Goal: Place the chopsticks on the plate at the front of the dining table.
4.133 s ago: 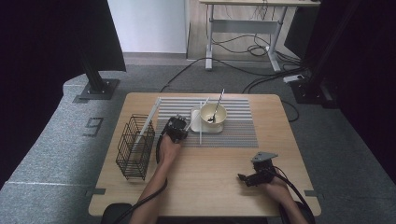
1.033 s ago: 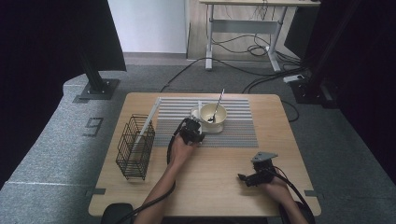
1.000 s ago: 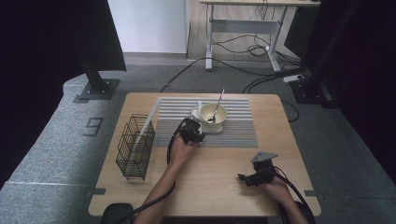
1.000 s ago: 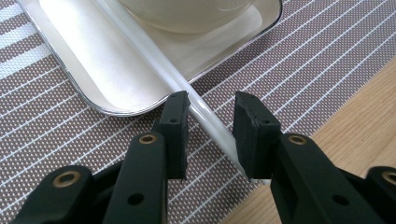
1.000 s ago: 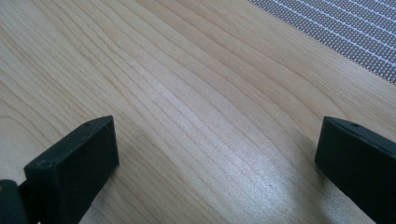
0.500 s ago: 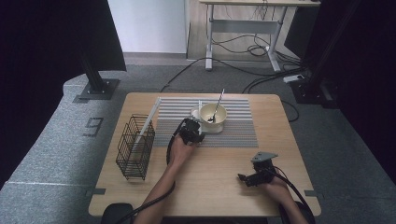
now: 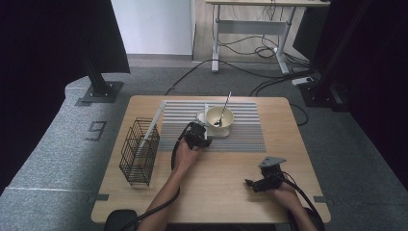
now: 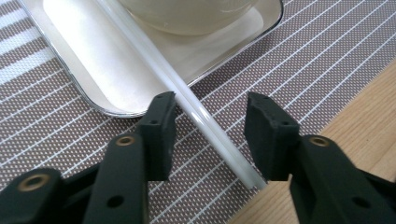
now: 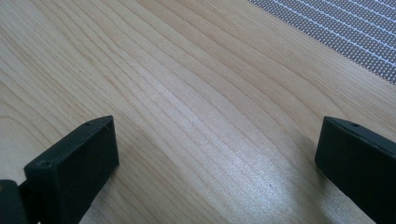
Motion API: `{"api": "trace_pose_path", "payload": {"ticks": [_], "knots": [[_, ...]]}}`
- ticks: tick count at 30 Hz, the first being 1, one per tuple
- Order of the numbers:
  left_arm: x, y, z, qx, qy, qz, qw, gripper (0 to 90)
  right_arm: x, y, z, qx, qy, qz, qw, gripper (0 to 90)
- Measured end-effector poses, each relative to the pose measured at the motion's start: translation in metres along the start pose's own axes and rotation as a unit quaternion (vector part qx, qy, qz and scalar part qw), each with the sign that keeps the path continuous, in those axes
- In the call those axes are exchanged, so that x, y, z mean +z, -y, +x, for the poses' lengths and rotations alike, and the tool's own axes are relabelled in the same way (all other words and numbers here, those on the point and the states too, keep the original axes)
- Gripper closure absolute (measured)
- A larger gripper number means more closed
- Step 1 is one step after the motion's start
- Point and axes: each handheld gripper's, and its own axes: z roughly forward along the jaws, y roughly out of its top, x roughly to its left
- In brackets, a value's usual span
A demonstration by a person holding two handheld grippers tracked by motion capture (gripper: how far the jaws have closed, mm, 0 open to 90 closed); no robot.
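1. left gripper [image 8: 208, 135] has just been opening, jaws apart, white stick [image 8: 187, 93] loose between them on the tray [image 8: 84, 70] edge, far end cut off
2. right gripper [image 9: 215, 163] jaws wide apart over bare table [image 9: 187, 93], near right

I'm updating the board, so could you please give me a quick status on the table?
Left gripper fingers just opening, white stick between them, lying across tray rim onto mat. Right gripper open, over bare table. Nothing in the way.

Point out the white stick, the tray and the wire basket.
white stick [image 8: 201, 116], left gripper view, its middle.
tray [image 8: 91, 100], left gripper view, its rim.
wire basket [image 7: 138, 153], high view, its side wall.
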Motion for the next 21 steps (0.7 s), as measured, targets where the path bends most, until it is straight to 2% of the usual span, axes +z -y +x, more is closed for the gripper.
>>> {"api": "trace_pose_path", "payload": {"ticks": [3,5,6,7,11,13,14,15,16,17,19,21], "knots": [[-0.006,0.001,0.0,-0.004,0.005,-0.018,0.9998,44.2,0.0,0.0,0.0,0.0,0.0,0.0,1.0,0.0],[-0.01,0.003,0.0,-0.005,0.017,-0.034,0.9993,38.4,0.0,0.0,0.0,0.0,0.0,0.0,1.0,0.0],[-0.01,0.003,0.0,-0.005,0.017,-0.034,0.9993,36.0,0.0,0.0,0.0,0.0,0.0,0.0,1.0,0.0],[-0.015,0.005,-0.001,-0.002,0.024,-0.051,0.9984,32.9,0.0,0.0,0.0,0.0,0.0,0.0,1.0,0.0],[-0.023,0.011,-0.005,-0.003,0.043,-0.075,0.9963,22.8,0.0,0.0,0.0,0.0,0.0,0.0,1.0,0.0],[-0.024,0.014,-0.006,-0.002,0.044,-0.083,0.9956,17.4,0.0,0.0,0.0,0.0,0.0,0.0,1.0,0.0],[-0.026,0.019,-0.01,0.008,0.044,-0.091,0.9948,13.8,0.0,0.0,0.0,0.0,0.0,0.0,1.0,0.0],[-0.026,0.019,-0.01,0.008,0.044,-0.091,0.9948,13.0,0.0,0.0,0.0,0.0,0.0,0.0,1.0,0.0],[-0.027,0.024,-0.014,0.021,0.044,-0.091,0.9946,12.6,0.0,0.0,0.0,0.0,0.0,0.0,1.0,0.0],[-0.027,0.024,-0.014,0.021,0.044,-0.091,0.9946,11.2,0.0,0.0,0.0,0.0,0.0,0.0,1.0,0.0],[-0.026,0.032,-0.023,0.029,0.056,-0.087,0.9942,4.9,0.0,0.0,0.0,0.0,0.0,0.0,1.0,0.0],[-0.025,0.038,-0.03,0.039,0.055,-0.082,0.9943,0.0,0.0,0.0,0.0,0.0,0.0,0.0,1.0,0.0]]}}
